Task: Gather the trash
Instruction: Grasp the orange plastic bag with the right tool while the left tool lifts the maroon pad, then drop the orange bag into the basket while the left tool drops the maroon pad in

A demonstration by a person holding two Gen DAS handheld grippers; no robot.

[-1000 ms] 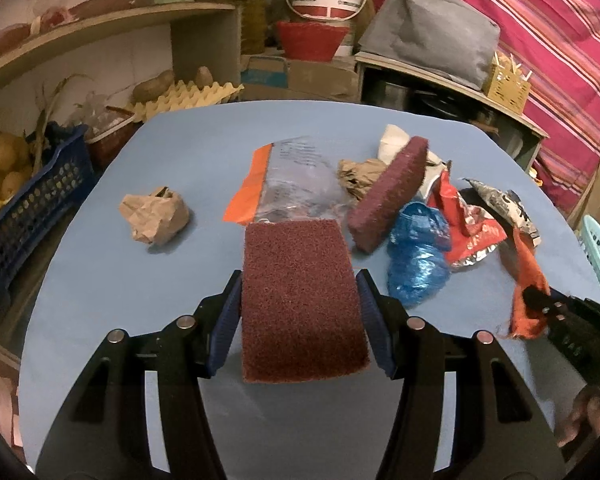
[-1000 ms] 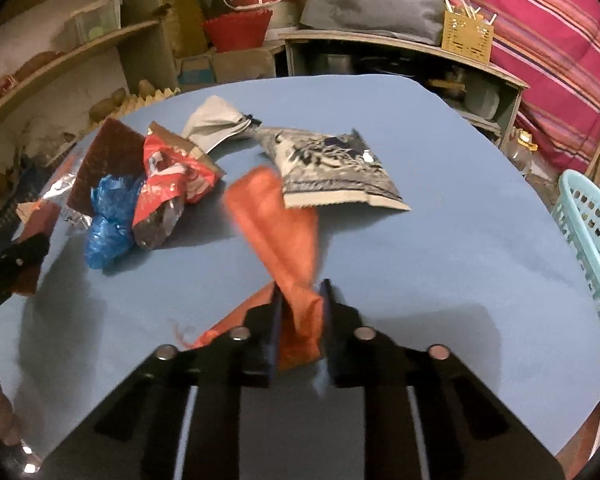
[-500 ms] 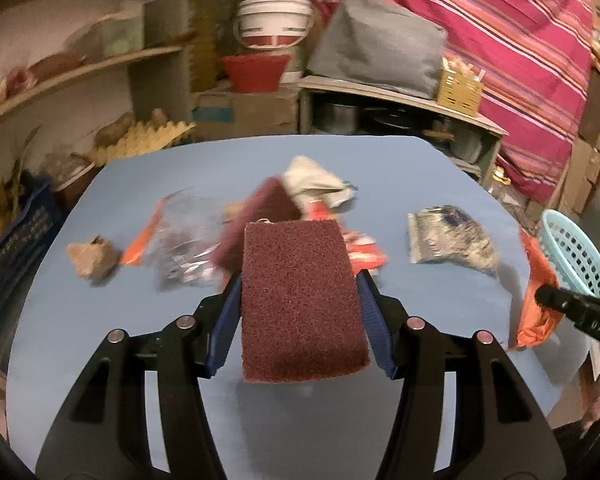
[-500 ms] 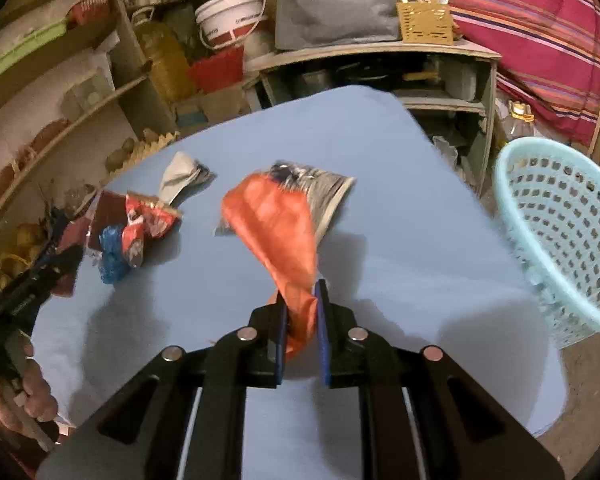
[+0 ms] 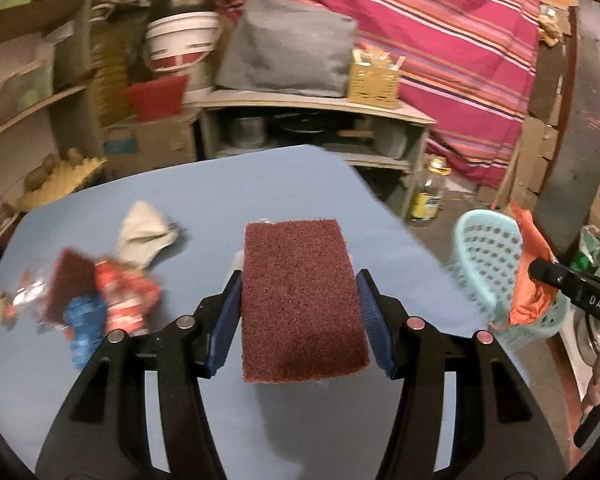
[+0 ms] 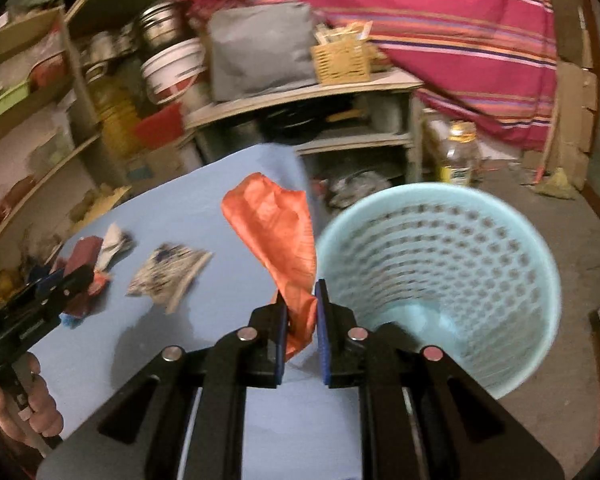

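Observation:
My left gripper (image 5: 297, 280) is shut on a maroon scouring pad (image 5: 302, 300), held above the blue table (image 5: 227, 188). My right gripper (image 6: 300, 292) is shut on an orange wrapper (image 6: 275, 228), at the table's right edge beside the rim of a light blue mesh basket (image 6: 460, 272) on the floor. In the left wrist view the basket (image 5: 488, 256) stands off the table's right side, with the right gripper and its orange wrapper (image 5: 530, 280) over it. Loose trash stays on the table: a red wrapper (image 5: 125, 292), a blue bag (image 5: 81, 320), a white crumpled paper (image 5: 143, 236), a grey printed packet (image 6: 167, 272).
Shelves with buckets, a grey cushion (image 5: 287, 48) and a wicker box (image 5: 374, 76) stand behind the table. A striped pink cloth (image 5: 440, 40) hangs at the back right. A bottle (image 6: 458, 152) stands on the floor beyond the basket. A person's hand (image 6: 31, 408) holds the left gripper.
Both grippers have swung to the right with their loads, away from the trash pile. The basket has come into full view, and the orange wrapper is now beside its rim.

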